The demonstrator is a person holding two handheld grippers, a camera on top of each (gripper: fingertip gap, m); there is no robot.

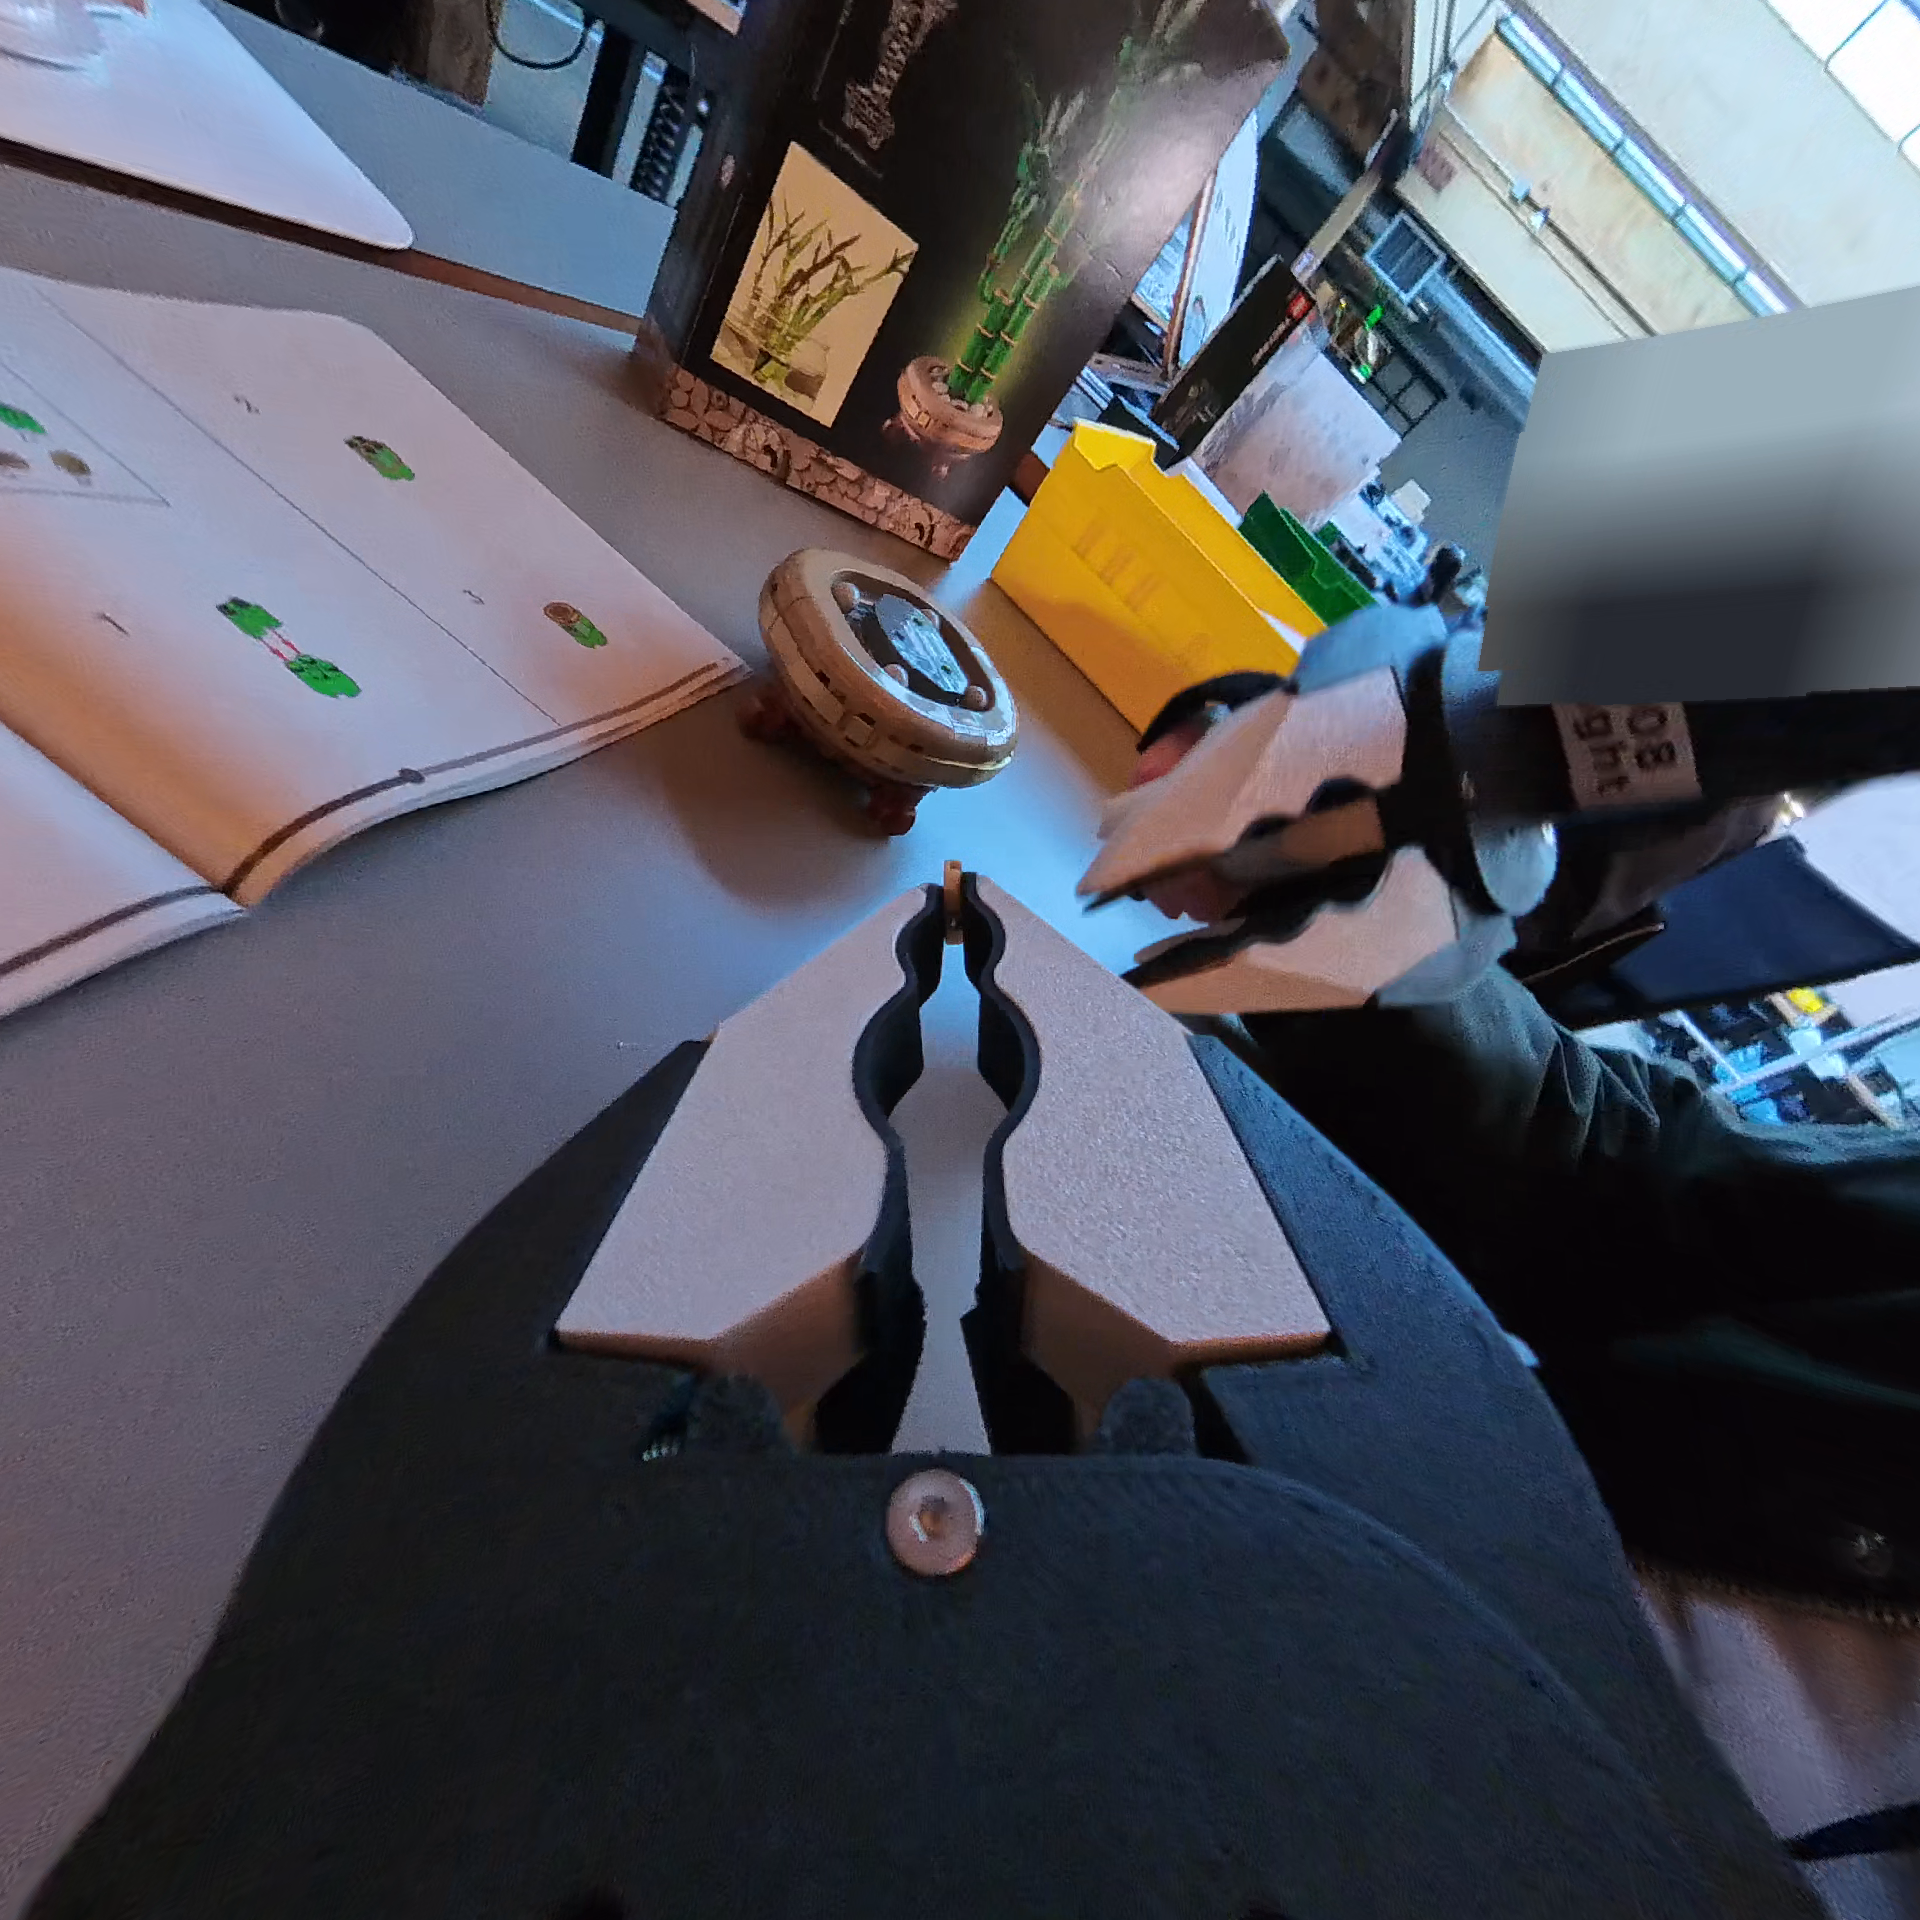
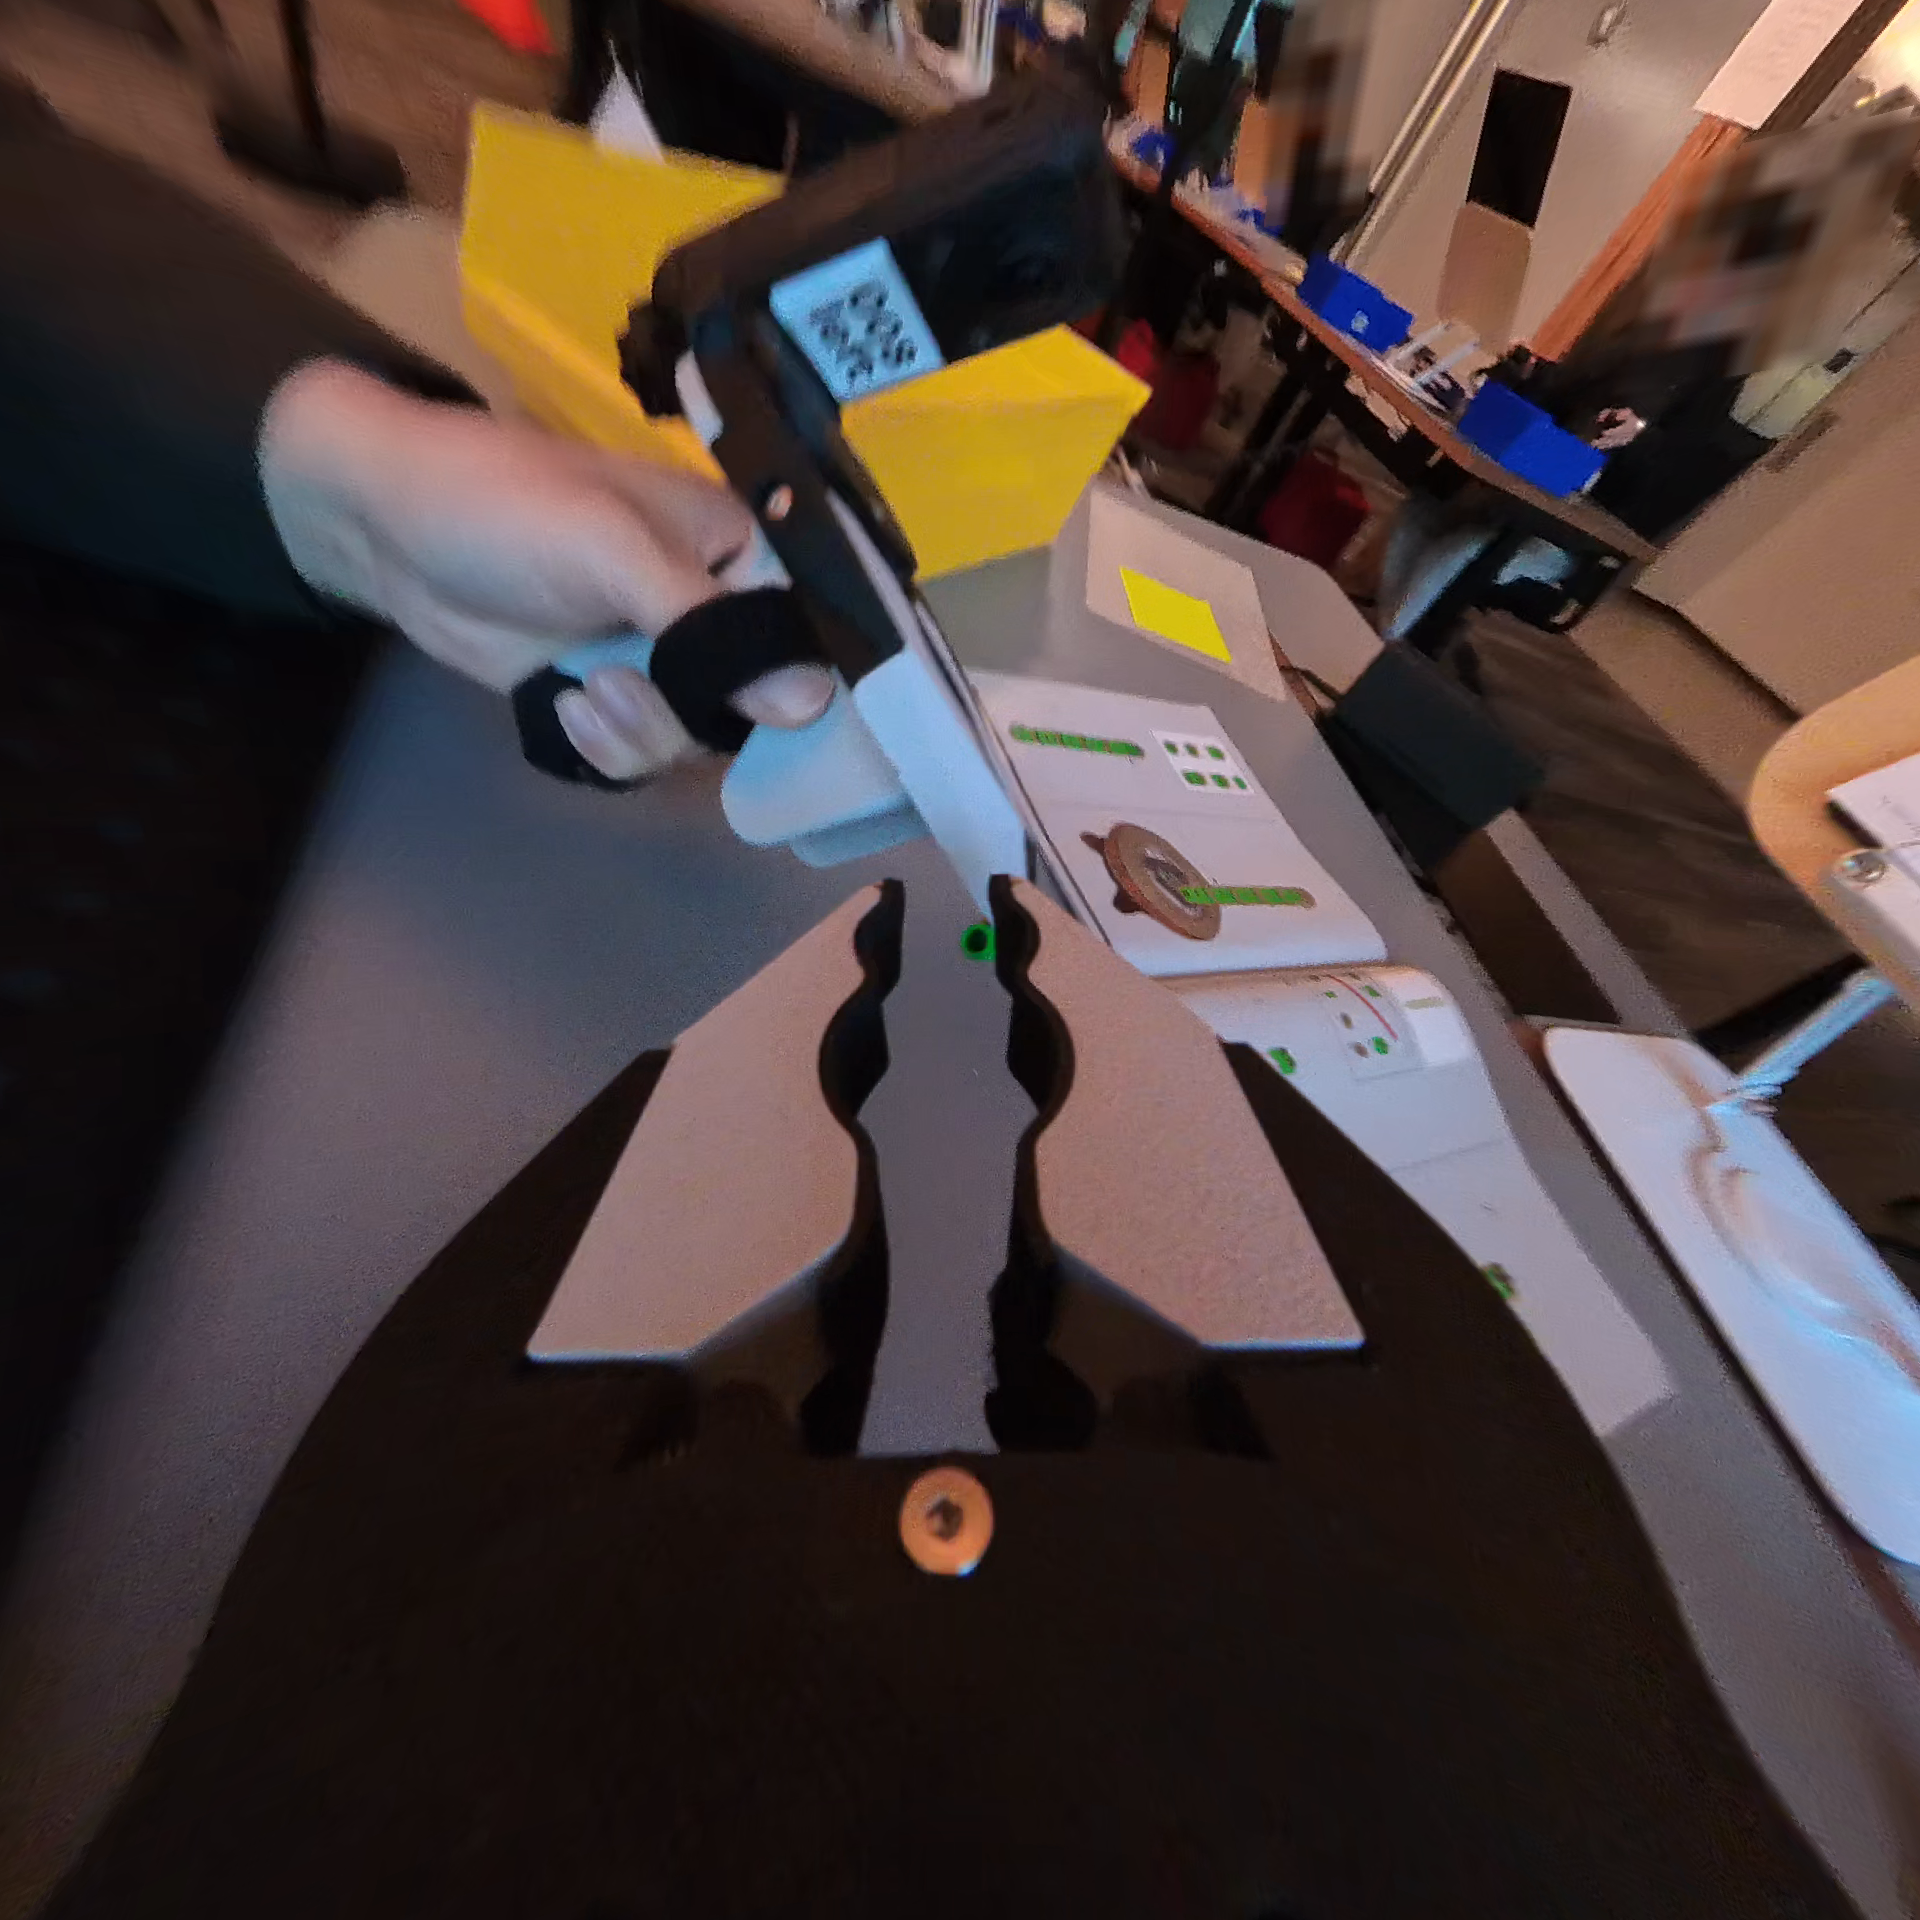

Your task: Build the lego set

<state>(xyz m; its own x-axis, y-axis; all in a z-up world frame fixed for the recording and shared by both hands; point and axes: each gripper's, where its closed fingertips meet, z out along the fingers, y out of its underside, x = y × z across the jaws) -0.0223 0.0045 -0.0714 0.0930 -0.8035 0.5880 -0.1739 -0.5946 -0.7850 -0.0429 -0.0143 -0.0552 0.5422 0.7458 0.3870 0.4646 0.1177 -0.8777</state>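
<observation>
The left gripper [image 1: 954,902] points forward low over the table, its fingertips drawn almost together and pinching a tiny tan piece [image 1: 952,906]. The right gripper [image 2: 943,914] has its jaws parted, a clear gap between the tips (nothing is clamped there). In the left wrist view the right gripper [image 1: 1117,935] comes in from the right, tips aimed leftward, near the left one's tips. A hand [image 2: 499,540] grips the left gripper's handle, blurred.
</observation>
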